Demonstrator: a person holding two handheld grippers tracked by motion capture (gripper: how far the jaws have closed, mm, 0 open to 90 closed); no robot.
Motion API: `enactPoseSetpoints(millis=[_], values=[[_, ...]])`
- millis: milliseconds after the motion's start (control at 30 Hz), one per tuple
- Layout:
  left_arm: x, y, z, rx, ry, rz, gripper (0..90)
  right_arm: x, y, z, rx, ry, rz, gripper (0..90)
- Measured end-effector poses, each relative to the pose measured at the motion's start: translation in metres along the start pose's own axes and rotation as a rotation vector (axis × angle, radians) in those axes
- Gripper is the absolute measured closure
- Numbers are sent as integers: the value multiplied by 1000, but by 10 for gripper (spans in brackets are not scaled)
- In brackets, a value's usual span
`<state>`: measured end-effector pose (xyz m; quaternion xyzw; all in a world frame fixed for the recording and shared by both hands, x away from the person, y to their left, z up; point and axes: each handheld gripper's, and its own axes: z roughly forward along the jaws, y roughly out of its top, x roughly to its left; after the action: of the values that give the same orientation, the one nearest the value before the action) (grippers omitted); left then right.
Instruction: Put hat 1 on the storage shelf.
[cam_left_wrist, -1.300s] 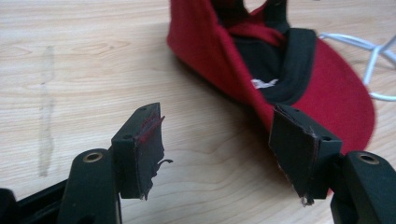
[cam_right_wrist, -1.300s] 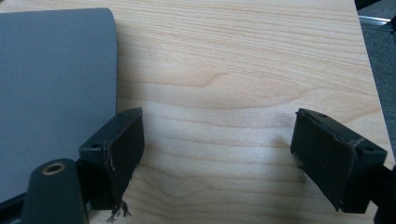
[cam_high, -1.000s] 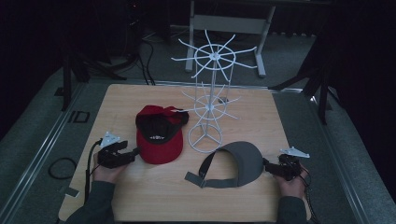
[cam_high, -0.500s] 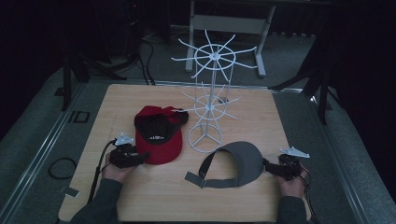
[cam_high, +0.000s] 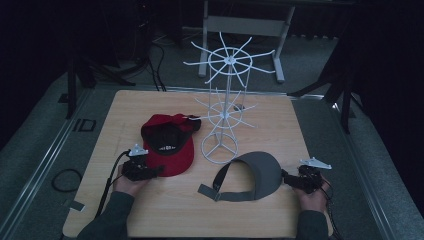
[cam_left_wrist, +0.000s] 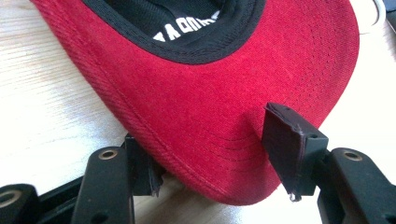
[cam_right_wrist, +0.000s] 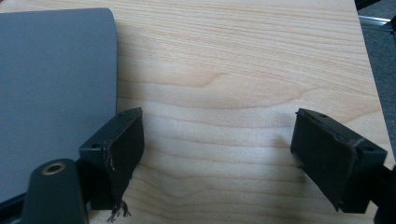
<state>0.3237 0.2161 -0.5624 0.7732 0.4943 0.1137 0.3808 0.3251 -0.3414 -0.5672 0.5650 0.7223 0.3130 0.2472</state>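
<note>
Left gripper view | left gripper (cam_left_wrist: 212, 154) closing around red cap (cam_left_wrist: 224, 107) brim (not clamped) | right gripper (cam_right_wrist: 217, 154) apart

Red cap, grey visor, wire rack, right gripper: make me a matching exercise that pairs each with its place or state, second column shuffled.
Column one:
1. red cap
2. grey visor
3. wire rack
4. right gripper

Column two:
A. stands upright at the middle of the table
B. jaws open over bare wood
C. brim between the jaws of the left gripper, which have just been closing
D. lies in front of the rack, beside the right gripper

Pairs: 1-C, 2-D, 3-A, 4-B
</note>
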Motion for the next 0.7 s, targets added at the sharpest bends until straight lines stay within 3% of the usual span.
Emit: enactPoseSetpoints(millis=[367, 567, 700], values=[[-3, -1, 3, 8, -33, 1, 437, 0, 0, 0, 0, 0, 0, 172], [-3, 0, 1, -2, -78, -14, 527, 0, 0, 0, 0, 0, 0, 173], [0, 1, -1, -19, -97, -39, 635, 0, 0, 0, 0, 0, 0, 172]])
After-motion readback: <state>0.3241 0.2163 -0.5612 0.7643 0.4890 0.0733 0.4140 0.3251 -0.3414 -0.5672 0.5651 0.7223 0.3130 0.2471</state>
